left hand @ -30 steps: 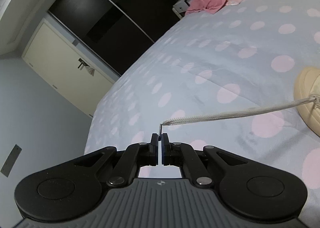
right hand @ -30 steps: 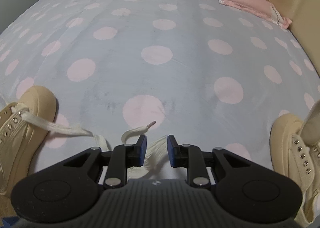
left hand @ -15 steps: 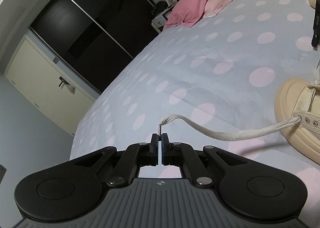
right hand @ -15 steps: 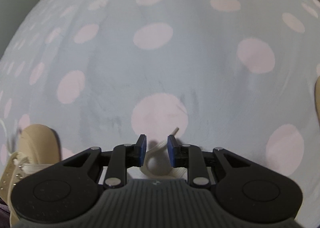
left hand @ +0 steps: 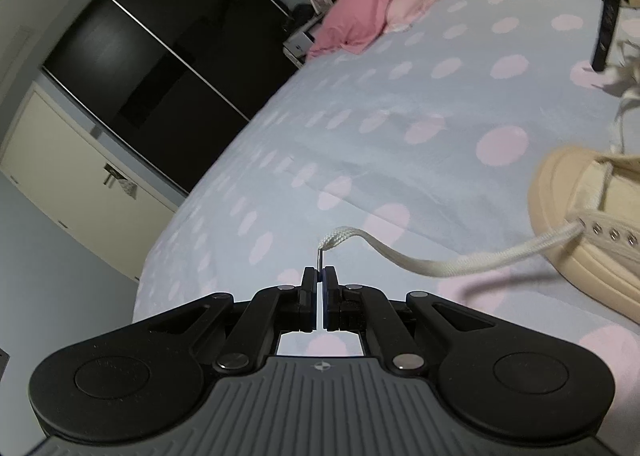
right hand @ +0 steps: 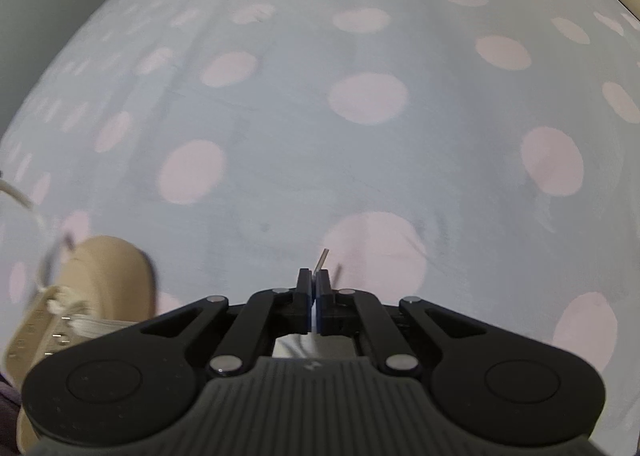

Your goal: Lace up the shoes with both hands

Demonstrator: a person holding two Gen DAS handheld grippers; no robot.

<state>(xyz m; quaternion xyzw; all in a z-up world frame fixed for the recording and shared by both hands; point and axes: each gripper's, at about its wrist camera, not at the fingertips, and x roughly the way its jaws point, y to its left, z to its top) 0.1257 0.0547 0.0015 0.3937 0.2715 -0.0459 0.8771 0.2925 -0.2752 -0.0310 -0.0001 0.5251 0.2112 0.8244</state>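
Note:
A beige shoe (left hand: 588, 223) lies on the bed at the right of the left wrist view. Its cream lace (left hand: 440, 262) runs slack from an eyelet to my left gripper (left hand: 319, 274), which is shut on the lace's tip. In the right wrist view the same shoe (right hand: 92, 288) sits at the lower left, blurred. My right gripper (right hand: 314, 276) is shut on the other lace end, whose plastic tip (right hand: 322, 258) sticks out above the jaws. The rest of that lace is hidden under the gripper.
The bed sheet (right hand: 360, 135) is pale blue with pink dots. Pink pillows (left hand: 360, 23) lie at the headboard. A dark wardrobe (left hand: 160, 55) and cream cabinet (left hand: 80, 175) stand beyond the bed. The other gripper's black body (left hand: 612, 3) shows at the top right.
My right gripper has closed on the lace end; it was open before. My left gripper moved nearer the shoe, so its lace went from taut to slack.

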